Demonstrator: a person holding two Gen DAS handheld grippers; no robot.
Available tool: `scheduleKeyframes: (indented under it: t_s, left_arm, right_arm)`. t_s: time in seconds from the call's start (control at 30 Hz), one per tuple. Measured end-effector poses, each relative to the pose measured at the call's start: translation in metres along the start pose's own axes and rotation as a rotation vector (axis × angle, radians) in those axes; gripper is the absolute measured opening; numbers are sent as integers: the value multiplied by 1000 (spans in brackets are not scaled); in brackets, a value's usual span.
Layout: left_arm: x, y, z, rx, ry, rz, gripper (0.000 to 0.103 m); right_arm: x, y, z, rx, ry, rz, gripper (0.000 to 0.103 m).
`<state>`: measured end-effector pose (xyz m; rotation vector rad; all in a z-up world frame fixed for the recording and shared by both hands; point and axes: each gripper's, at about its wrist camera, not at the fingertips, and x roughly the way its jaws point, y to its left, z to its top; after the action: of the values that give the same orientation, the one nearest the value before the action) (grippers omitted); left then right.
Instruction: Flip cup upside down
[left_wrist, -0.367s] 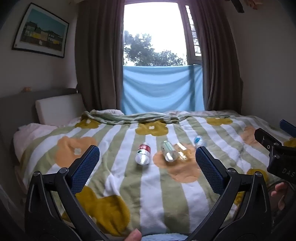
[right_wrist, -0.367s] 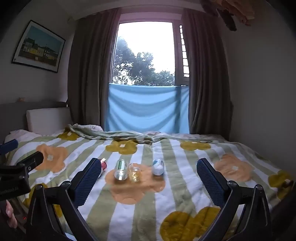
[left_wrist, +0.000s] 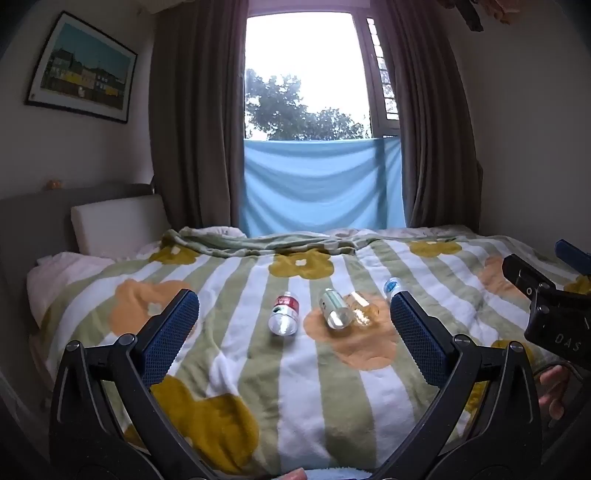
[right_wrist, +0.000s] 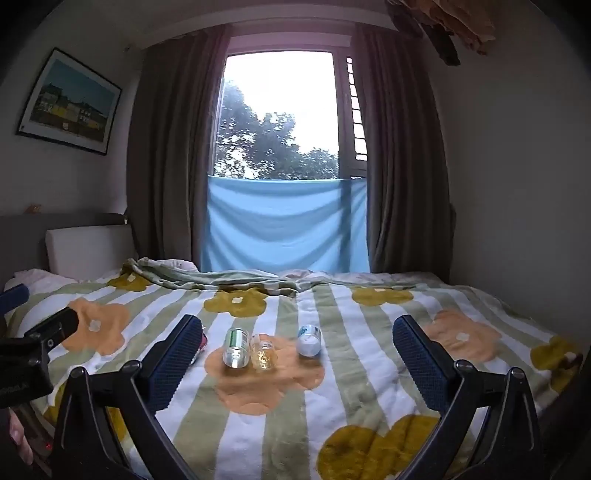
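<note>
Left gripper: your left gripper (left_wrist: 294, 325) hovers above the near part of the bed with its jaws spread wide and nothing between the blue-padded fingers (left_wrist: 170, 338).
Right gripper: your right gripper (right_wrist: 297, 356) is also wide open and empty, hanging over the bed and pointing at the row of containers; in the left wrist view its black body shows at the right edge (left_wrist: 554, 314).
Cup: the small clear amber-tinted plastic cup (right_wrist: 263, 353) lies on its side on an orange flower of the blanket, well ahead of both sets of fingers and gripped by neither. You see it again in the left wrist view (left_wrist: 364, 312).
Neighbour on the left: the clear bottle with a green and white label (right_wrist: 236, 347) lies just beside the cup, seemingly touching it, base toward you.
Neighbour on the right: the small clear bottle with a blue and white label (right_wrist: 308, 339) lies near the cup but apart from it.
Far left of the row: the clear bottle with a red label (left_wrist: 284, 314) lies on a white stripe, apart from the others; in the right wrist view your left finger mostly hides it.
Surface: the fleece blanket with green and white stripes and yellow and orange flowers (right_wrist: 332, 387) covers the bed under all four items.
Background: a light blue cloth (right_wrist: 284, 225) hangs across the lower window between brown curtains.
</note>
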<state>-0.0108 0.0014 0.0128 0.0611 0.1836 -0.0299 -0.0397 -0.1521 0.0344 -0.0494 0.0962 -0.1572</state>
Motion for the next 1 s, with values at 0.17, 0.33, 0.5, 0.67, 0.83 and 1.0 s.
scheduleKeyframes:
  t_s: [0.17, 0.33, 0.5, 0.67, 0.83, 1.0]
  left_arm:
    - [-4, 1, 0, -9, 3, -15, 103]
    - [-4, -1, -1, -6, 12, -8, 103]
    - [-4, 1, 1, -22, 16, -6, 103]
    - [-5, 2, 2, -21, 9, -2, 103]
    - [-7, 2, 1, -22, 4, -4, 103]
    - [-9, 3, 4, -30, -1, -9, 103]
  right_arm:
    - [5, -1, 0, -18, 12, 26, 103]
    - [7, 0, -2, -9, 15, 24, 103]
    - [6, 0, -2, -8, 22, 19, 103]
    - [6, 0, -2, -13, 31, 22, 103]
    - [4, 2, -2, -20, 31, 33, 103]
    - [4, 1, 1, -5, 32, 47, 103]
